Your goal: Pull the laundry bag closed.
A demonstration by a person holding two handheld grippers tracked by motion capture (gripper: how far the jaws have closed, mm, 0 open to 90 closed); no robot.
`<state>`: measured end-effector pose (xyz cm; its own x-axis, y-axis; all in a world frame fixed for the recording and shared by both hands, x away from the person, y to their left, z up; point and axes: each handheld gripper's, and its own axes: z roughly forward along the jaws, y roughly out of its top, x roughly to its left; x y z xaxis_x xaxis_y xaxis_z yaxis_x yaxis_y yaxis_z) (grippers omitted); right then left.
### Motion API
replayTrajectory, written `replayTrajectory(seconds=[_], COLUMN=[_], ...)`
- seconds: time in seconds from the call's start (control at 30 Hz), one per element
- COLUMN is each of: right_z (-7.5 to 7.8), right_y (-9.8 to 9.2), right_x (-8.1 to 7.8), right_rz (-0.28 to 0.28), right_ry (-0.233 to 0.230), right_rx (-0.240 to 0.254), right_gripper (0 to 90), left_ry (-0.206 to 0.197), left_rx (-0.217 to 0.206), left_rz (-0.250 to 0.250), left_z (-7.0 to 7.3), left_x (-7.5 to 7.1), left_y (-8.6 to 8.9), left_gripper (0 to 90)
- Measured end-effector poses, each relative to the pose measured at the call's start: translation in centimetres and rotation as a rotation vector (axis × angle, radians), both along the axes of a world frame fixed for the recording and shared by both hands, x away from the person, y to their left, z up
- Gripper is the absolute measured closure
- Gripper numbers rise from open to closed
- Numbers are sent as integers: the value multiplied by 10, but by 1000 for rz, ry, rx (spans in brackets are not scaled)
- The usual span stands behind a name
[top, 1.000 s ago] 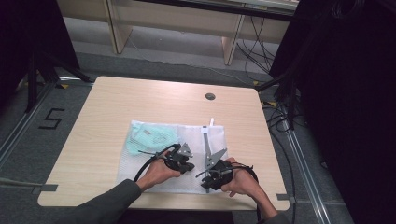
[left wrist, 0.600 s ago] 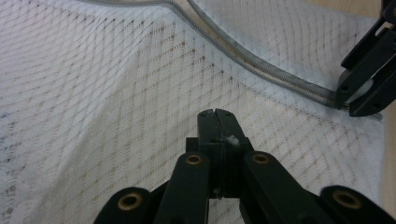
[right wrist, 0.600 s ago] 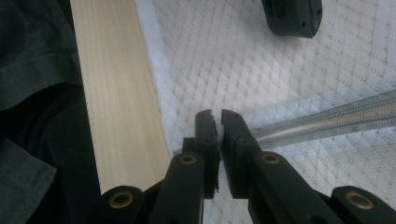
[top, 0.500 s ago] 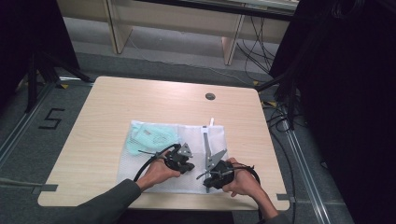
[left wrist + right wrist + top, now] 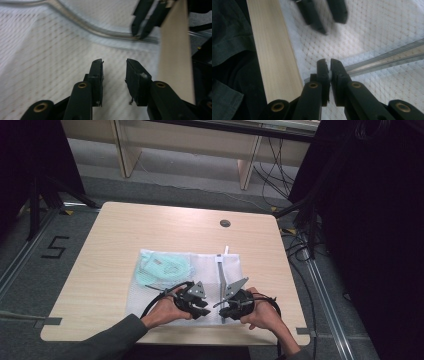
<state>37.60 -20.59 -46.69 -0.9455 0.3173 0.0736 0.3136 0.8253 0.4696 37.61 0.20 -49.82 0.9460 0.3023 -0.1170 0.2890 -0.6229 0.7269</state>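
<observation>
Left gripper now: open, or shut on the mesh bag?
Open. The left gripper shows a clear gap between its pads, just opened, hanging over the mesh bag with nothing pinched.

right gripper point(image 5: 328, 65) (fingers together) on zipper point(image 5: 387, 57)

1 mesh bag point(image 5: 200, 275), 1 green item point(image 5: 162, 267) inside, 2 tongs: left point(image 5: 202, 307), right point(image 5: 223, 309).

Black tongs point(image 5: 215, 309), dark grey sleeve point(image 5: 107, 340)
</observation>
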Motion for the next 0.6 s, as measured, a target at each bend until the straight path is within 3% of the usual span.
replayTrajectory(seconds=[0.13, 0.17, 0.3, 0.4, 0.6], right_z=[4, 3, 4, 6, 7], right_y=[-1, -2, -2, -2, -1], right_x=[0, 1, 2, 2, 2], right_rz=[-19, -12, -23, -26, -33], right_ry=[8, -7, -11, -14, -7], right_rx=[3, 15, 19, 26, 37], right_gripper=[866, 866, 865, 866, 866], left_ry=[-17, -34, -43, -82, -124], left_rx=[-27, -22, -18, 9, 32], left_rz=[-17, -22, -31, -26, -28], left_z=[4, 4, 3, 1, -4], left_x=[-16, -18, -28, -29, -32], left_y=[-5, -7, -12, -15, -22], left_gripper=[628, 627, 617, 596, 611])
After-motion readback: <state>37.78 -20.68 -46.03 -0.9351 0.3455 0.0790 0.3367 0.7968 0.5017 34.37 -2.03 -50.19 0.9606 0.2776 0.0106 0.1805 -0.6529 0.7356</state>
